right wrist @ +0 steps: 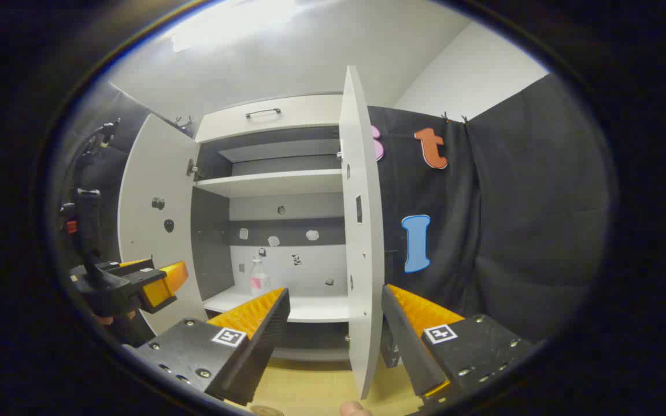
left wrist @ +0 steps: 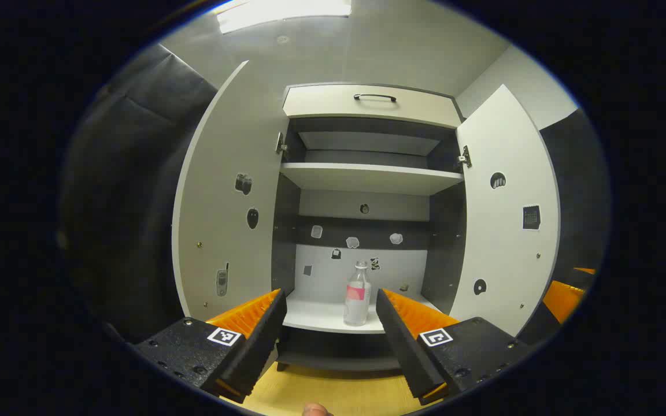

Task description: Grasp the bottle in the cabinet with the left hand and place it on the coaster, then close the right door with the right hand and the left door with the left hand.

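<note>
The left hand-held gripper (left wrist: 330, 312) hovers level before the cabinet, fingers spread wide, well short of the bottle (left wrist: 357, 293) standing near the lower shelf's (left wrist: 321, 318) front edge. The right hand-held gripper (right wrist: 336, 309) gapes wide astride the right door's (right wrist: 362, 231) edge.

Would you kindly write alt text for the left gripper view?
An open left gripper faces a clear bottle standing on the bottom shelf of a cabinet whose left door and right door are open.

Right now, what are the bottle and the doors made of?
Bottle: probably clear plastic, maybe glass; the back wall shows through it, and it has a pink label. Doors: likely laminated board, smooth matt pale faces with thin flat edges.
</note>
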Demonstrator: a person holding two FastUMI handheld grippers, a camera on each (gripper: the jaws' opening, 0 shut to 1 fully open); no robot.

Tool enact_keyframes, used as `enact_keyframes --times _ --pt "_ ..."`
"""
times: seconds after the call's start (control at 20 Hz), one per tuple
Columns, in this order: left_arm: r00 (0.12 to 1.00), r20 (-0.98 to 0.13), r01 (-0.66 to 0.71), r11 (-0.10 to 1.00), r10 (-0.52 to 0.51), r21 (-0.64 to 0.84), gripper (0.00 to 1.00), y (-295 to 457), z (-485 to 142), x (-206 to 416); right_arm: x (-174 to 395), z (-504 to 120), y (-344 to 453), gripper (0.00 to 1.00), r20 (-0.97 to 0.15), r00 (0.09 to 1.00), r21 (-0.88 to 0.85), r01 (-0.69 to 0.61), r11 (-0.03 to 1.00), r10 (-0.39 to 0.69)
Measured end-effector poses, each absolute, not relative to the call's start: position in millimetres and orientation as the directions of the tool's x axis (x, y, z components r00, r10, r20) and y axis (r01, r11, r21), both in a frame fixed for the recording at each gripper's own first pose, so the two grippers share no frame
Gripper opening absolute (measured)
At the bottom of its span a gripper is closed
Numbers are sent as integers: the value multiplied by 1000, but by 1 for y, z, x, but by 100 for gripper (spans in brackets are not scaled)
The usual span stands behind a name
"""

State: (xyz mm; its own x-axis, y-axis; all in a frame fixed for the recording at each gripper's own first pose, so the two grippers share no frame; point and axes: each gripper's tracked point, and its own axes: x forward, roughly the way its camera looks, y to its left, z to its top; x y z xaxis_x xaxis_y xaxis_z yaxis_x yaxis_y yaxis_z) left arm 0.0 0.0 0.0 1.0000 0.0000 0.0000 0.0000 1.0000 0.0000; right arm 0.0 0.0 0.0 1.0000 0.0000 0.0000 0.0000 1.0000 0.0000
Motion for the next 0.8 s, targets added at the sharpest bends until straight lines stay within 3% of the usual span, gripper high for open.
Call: enact_keyframes --times 0.8 --pt "994 -86 69 996 -65 47 96 -26 -23 -1 -1 1 4 94 -9 1000 -22 -23 999 23"
